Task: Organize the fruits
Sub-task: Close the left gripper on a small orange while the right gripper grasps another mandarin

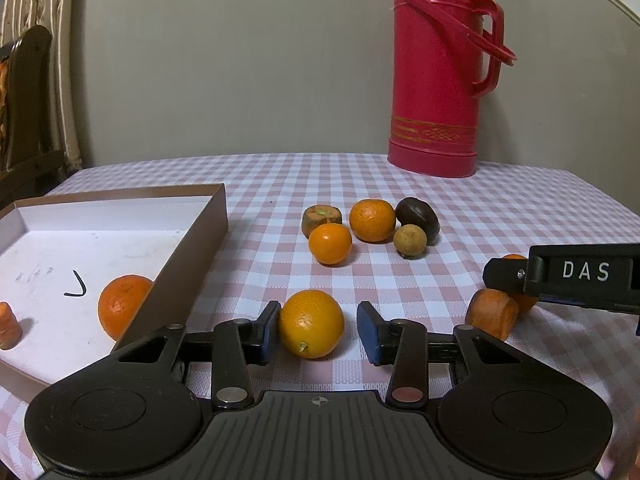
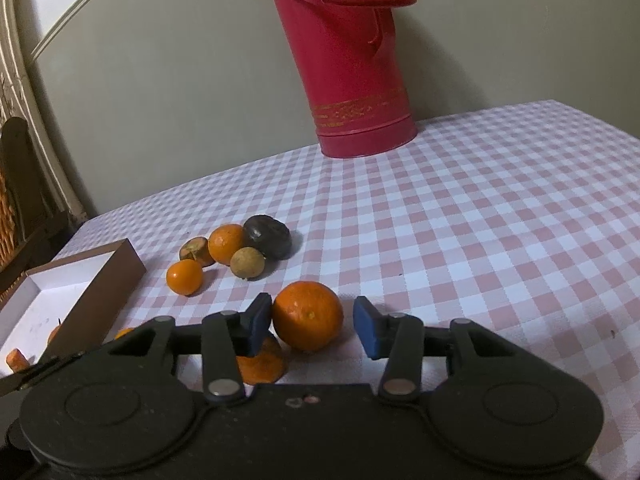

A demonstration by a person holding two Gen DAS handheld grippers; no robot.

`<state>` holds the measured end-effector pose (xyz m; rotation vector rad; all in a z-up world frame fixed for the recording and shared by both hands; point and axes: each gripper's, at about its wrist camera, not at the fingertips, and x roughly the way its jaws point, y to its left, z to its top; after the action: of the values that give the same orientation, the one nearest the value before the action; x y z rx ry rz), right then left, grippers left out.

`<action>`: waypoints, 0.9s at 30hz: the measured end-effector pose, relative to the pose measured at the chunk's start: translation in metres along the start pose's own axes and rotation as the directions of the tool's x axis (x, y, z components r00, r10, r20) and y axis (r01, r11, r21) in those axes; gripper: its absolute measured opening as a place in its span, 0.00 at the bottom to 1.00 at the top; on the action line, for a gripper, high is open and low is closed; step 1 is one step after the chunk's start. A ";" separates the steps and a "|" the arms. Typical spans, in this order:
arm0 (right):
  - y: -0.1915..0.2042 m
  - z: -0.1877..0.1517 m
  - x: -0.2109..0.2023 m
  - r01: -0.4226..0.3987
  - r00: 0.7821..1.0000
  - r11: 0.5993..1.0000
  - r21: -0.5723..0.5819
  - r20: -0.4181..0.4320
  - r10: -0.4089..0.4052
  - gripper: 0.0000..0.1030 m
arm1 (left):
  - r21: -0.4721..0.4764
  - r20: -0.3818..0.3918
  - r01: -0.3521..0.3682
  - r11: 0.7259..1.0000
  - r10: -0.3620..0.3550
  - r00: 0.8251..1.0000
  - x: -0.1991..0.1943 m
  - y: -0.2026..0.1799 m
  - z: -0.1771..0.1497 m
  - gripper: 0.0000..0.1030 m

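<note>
My left gripper (image 1: 318, 330) is open around a yellow-orange citrus (image 1: 311, 323) on the checked cloth; its left pad touches the fruit, the right pad stands apart. My right gripper (image 2: 312, 322) is open around a tangerine (image 2: 308, 316), left pad touching it, with a carrot piece (image 2: 260, 364) under the left finger. The brown box (image 1: 188, 240) with a white floor holds an orange (image 1: 122, 304) and a carrot piece (image 1: 7, 326). A cluster of small fruits (image 1: 370, 220) lies mid-table.
A red thermos (image 1: 436, 72) stands at the back of the table by the wall. A carrot chunk (image 1: 492, 318) lies beside the right gripper's body (image 1: 580, 276). A dark wooden chair (image 1: 24, 112) stands off the left edge.
</note>
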<state>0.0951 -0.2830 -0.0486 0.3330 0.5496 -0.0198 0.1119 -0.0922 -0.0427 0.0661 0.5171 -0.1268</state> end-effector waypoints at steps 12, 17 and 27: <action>-0.005 -0.002 -0.015 0.079 0.997 0.995 -0.053 0.025 -0.078 0.29 | 0.004 0.004 -0.010 1.000 0.010 1.000 0.001 -0.001 0.000 0.41; -0.009 -0.003 -0.014 0.074 0.997 0.996 -0.041 0.020 -0.073 0.32 | 0.008 0.009 -0.019 1.000 0.019 1.000 0.001 -0.003 0.000 0.41; -0.007 -0.004 -0.012 0.075 0.997 0.997 -0.029 0.011 -0.075 0.28 | -0.006 0.012 -0.021 1.000 0.021 1.000 0.001 0.000 -0.002 0.32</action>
<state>0.0818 -0.2894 -0.0481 0.2832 0.5519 -0.0855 0.1117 -0.0921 -0.0443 0.0655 0.5049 -0.1049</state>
